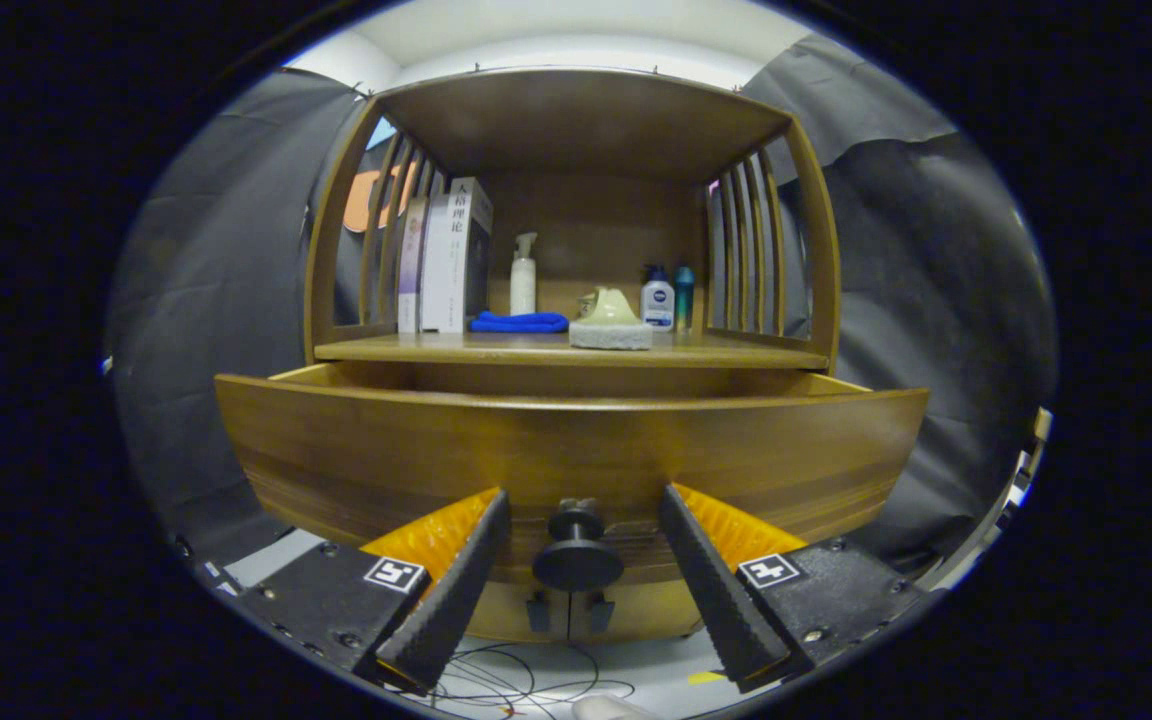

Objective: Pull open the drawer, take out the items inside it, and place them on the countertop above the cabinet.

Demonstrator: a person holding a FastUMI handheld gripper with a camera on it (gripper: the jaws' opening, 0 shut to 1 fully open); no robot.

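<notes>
Facing the cabinet (576, 230), you have your gripper (576, 560) spread wide around the knob (576, 548) without touching it, and the drawer (572, 450) stands pulled out below the countertop (496, 349).

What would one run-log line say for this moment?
drawer: pulled open | hand-held gripper: open, fingers either side of knob, not gripping | items inside: hidden | countertop: nothing moved yet
</notes>
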